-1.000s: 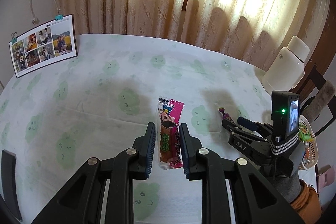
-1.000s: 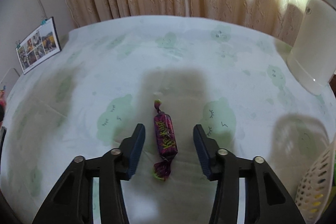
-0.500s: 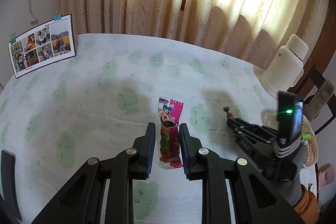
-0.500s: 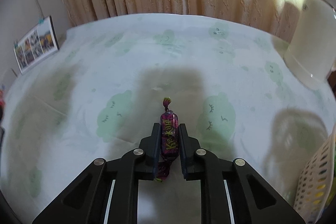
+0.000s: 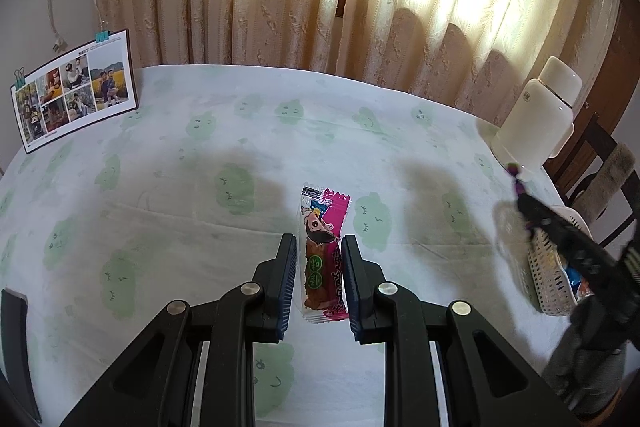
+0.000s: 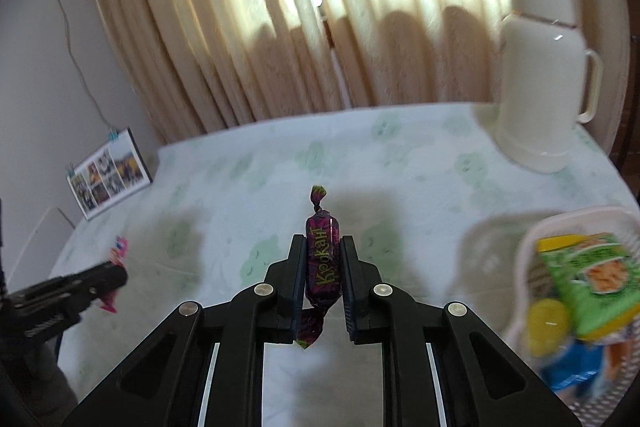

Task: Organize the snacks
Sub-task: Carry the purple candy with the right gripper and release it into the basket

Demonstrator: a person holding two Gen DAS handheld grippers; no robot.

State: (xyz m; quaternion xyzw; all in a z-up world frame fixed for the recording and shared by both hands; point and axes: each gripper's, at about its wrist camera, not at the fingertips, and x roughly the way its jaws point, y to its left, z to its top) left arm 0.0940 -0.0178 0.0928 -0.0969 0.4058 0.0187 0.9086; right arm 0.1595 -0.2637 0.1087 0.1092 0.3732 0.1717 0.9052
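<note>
My left gripper (image 5: pixel 319 247) is shut on a pink snack bar wrapper (image 5: pixel 322 251) and holds it over the tablecloth; it also shows in the right wrist view (image 6: pixel 116 269). My right gripper (image 6: pixel 322 247) is shut on a purple twisted candy (image 6: pixel 322 259), lifted above the table. In the left wrist view that gripper (image 5: pixel 520 197) and its candy tip (image 5: pixel 516 179) hang near the white basket (image 5: pixel 544 279). The basket (image 6: pixel 532 239) holds a green packet (image 6: pixel 588 275) and other snacks.
A white thermos (image 6: pixel 540 67) stands at the table's back right, also seen in the left wrist view (image 5: pixel 536 115). A photo card (image 5: pixel 72 87) leans at the back left. Curtains hang behind. A chair (image 5: pixel 600 179) stands past the right edge.
My right gripper closed on the purple candy, lifted it off the table and swung right toward the basket. My left gripper stays shut on the pink bar.
</note>
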